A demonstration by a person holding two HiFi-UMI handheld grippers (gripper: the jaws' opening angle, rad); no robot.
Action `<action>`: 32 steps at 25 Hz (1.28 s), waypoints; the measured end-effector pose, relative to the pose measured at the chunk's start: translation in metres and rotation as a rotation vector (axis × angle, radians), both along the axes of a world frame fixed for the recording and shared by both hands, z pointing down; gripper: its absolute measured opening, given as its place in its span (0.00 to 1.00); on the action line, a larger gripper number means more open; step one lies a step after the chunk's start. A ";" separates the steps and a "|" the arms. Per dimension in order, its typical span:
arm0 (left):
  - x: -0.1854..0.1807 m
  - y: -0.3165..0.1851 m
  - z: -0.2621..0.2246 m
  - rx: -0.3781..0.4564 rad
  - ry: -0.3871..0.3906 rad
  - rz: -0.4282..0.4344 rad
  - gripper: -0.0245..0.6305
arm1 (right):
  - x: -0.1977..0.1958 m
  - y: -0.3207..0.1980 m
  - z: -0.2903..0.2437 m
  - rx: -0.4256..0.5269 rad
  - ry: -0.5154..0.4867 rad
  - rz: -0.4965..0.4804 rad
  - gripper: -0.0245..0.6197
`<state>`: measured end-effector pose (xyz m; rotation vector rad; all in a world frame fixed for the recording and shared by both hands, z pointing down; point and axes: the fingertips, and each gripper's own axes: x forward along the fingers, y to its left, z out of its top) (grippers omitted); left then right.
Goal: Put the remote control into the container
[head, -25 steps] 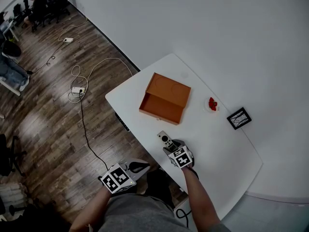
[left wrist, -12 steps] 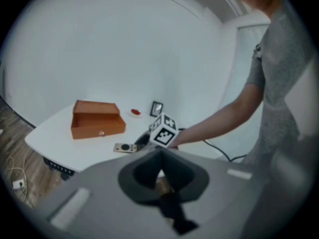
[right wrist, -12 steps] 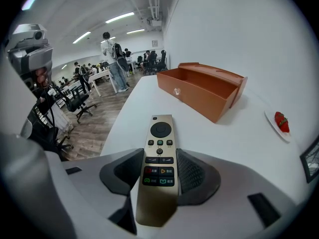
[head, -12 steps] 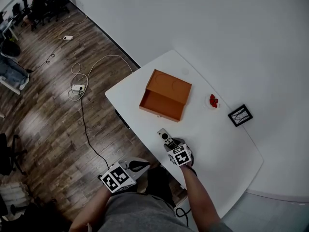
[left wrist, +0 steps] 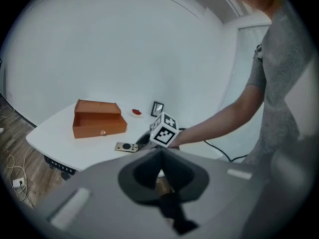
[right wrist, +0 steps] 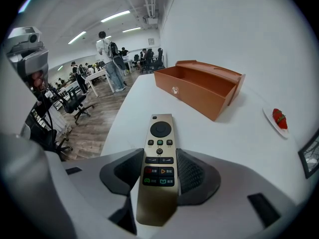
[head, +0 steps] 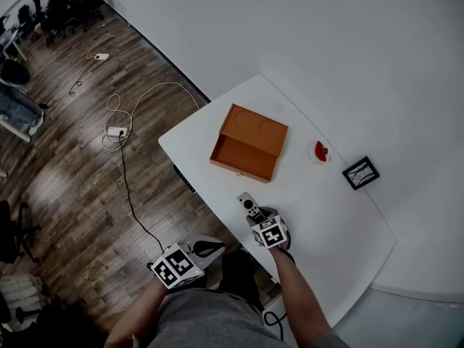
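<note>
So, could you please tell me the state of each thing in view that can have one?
Remote control: clamped between the right tool's jaws, not yet in the container.
Right tool: jaws have just been closing and are shut on the remote control.
Left tool: jaws together, holding nothing.
Container: open, nothing visible inside.

counts — remote control [head: 249, 206]: 1 | container [head: 250, 151]: 1 | grippers [head: 214, 249] [head: 255, 220]: 2 | small dish [head: 319, 153]: 1 | picture frame [head: 359, 173]: 1 | table [head: 326, 209]: 1
</note>
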<state>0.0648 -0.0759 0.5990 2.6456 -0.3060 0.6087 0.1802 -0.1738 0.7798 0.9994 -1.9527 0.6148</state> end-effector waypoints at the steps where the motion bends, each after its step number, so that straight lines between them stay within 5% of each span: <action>1: -0.001 -0.001 0.000 -0.001 0.000 -0.004 0.04 | 0.000 0.000 0.000 0.001 0.000 -0.001 0.37; 32: -0.001 0.007 -0.014 0.048 0.017 0.036 0.04 | -0.008 -0.007 -0.053 0.125 -0.040 0.047 0.37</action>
